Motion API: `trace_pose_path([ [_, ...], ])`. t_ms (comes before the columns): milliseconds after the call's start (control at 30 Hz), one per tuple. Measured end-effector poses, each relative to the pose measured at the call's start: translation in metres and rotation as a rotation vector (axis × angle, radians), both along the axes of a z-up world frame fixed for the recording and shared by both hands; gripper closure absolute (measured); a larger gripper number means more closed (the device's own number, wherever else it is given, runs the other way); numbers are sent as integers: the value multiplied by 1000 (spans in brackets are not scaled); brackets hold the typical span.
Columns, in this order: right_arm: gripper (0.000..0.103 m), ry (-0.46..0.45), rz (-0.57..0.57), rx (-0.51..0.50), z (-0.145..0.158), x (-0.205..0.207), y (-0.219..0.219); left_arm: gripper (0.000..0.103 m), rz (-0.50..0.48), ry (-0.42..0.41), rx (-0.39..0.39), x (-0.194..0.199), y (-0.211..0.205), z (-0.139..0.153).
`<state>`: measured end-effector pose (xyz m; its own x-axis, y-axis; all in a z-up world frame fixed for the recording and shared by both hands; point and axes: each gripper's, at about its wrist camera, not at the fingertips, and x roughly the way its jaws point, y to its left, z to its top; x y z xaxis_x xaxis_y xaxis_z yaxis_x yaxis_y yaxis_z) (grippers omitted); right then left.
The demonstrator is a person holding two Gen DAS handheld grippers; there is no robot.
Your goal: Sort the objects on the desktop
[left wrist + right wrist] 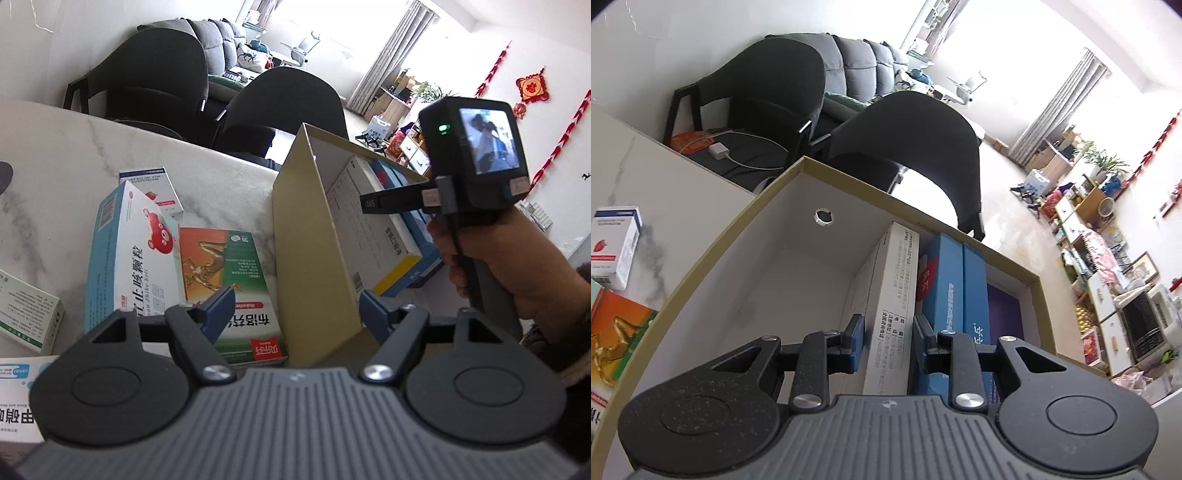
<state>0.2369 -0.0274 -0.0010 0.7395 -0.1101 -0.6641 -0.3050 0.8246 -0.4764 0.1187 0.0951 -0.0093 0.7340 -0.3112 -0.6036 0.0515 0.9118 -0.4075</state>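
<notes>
The right claw [888, 341] was clamped on the white box [892, 306] standing inside the cardboard box [713, 254], the left claw [297, 308] gaped empty, and a careless release could topple the white box leftward.

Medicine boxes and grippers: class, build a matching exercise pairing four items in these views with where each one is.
1. white box
2. bear box
3. strawberry box
4. left gripper

A. leaning on the orange-green box
B. standing on the marble table
C. astride the carton wall
D. between the right gripper fingers

Pairs: 1-D, 2-A, 3-B, 4-C
</notes>
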Motion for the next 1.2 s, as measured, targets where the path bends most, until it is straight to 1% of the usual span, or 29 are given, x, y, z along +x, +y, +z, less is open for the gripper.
trace_pose_path([
  [167, 70, -36, -3, -23, -2, 6, 3, 28, 0, 0, 1, -1, 0, 0],
  [267, 62, -44, 52, -14, 8, 4, -5, 28, 1, -1, -1, -2, 0, 0],
  [333, 55, -59, 93, -8, 16, 0, -13, 28, 2, -2, -3, -2, 0, 1],
  [400, 52, -73, 151, 7, 23, -6, -24, 28, 2, -4, -5, -3, 0, 1],
  [467, 48, -87, 242, -1, 27, -17, -34, 27, 2, -5, -7, -4, 1, 1],
  [533, 41, -101, 338, -15, 30, -29, -45, 27, 2, -6, -8, -4, 2, 2],
  [600, 40, -107, 423, -29, 33, -40, -53, 27, 2, -6, -10, -3, 3, 2],
  [833, 36, -56, 625, -77, 39, -72, -66, 27, 3, -2, -11, -1, 2, 1],
  [933, 36, -22, 673, -121, 34, -76, -63, 26, 3, -2, -10, -2, 1, 1],
  [1100, 39, 6, 719, -270, 17, -80, -58, 26, 4, 1, -10, -1, 1, 0],
  [1200, 39, 34, 729, -309, 9, -75, -55, 26, 6, 4, -9, 0, 1, 0],
])
